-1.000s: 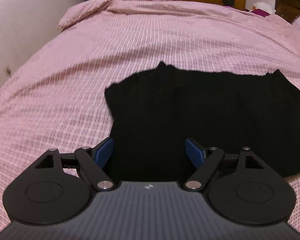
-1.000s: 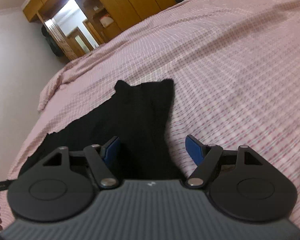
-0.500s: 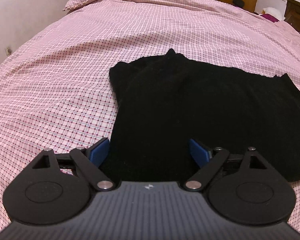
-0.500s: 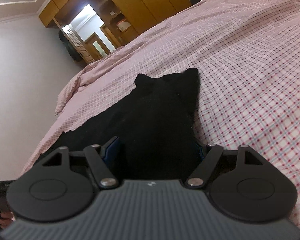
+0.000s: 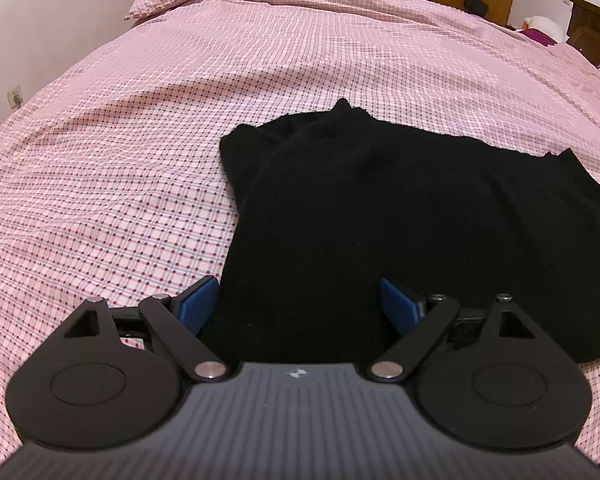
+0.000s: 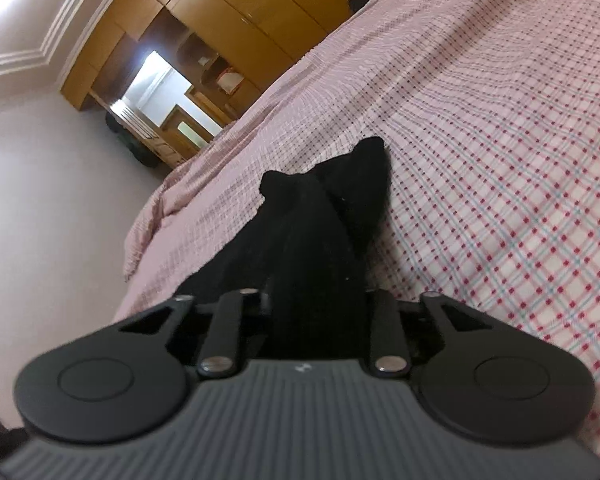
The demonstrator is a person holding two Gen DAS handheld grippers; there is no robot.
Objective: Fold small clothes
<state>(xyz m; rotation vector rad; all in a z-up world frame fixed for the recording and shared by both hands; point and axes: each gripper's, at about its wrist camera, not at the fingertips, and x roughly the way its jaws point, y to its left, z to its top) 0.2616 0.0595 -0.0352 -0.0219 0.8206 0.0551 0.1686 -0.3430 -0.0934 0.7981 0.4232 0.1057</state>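
A black knit garment (image 5: 380, 208) lies spread on the pink checked bedspread (image 5: 120, 168). My left gripper (image 5: 298, 306) is open, its blue pads on either side of the garment's near left edge. My right gripper (image 6: 314, 304) is shut on the black garment (image 6: 320, 232), which bunches between its jaws and rises toward a pointed far corner. The right gripper's pads are hidden by the cloth.
The bed fills both views. A white wall (image 5: 28, 20) runs along its left side. Wooden wardrobes (image 6: 228, 12) and a lit doorway (image 6: 156, 80) stand at the far end. A dark wooden headboard (image 5: 596, 28) is at the back right.
My right gripper has closed on the garment's edge and lifted it into a bunch. My left gripper has moved closer over the garment's near left edge and stays open.
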